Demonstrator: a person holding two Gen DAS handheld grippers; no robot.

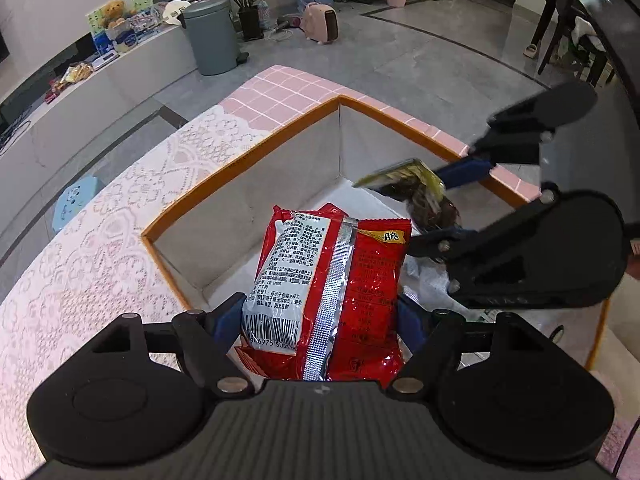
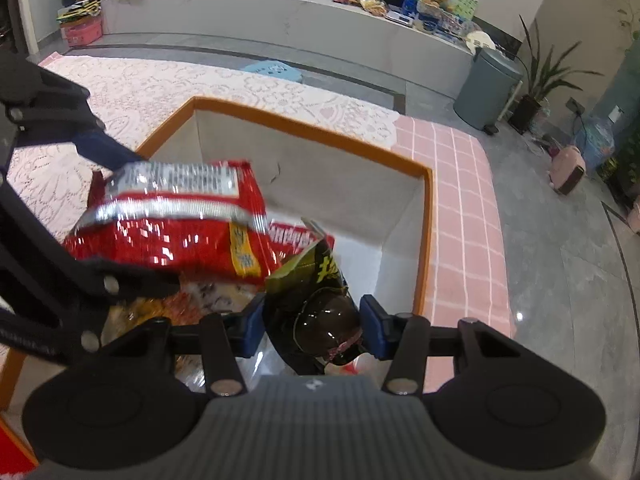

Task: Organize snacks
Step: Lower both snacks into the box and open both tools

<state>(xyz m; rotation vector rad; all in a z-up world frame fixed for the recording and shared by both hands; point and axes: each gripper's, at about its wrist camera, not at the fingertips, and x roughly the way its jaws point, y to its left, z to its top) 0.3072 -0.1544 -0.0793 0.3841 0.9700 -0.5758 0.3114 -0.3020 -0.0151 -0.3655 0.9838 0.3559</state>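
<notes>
While tilted downward, both hand-held grippers (image 1: 320, 320) (image 2: 312, 326) grip snack packets.

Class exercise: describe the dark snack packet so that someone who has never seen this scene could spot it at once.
Find the orange-rimmed box on the pink lace-covered table. Over its open inside, two tongs each hold a packet. The dark snack packet is the one gripped by the right tongs: glossy dark brown with a yellow-green top, unlike the bright red packet beside it.
</notes>
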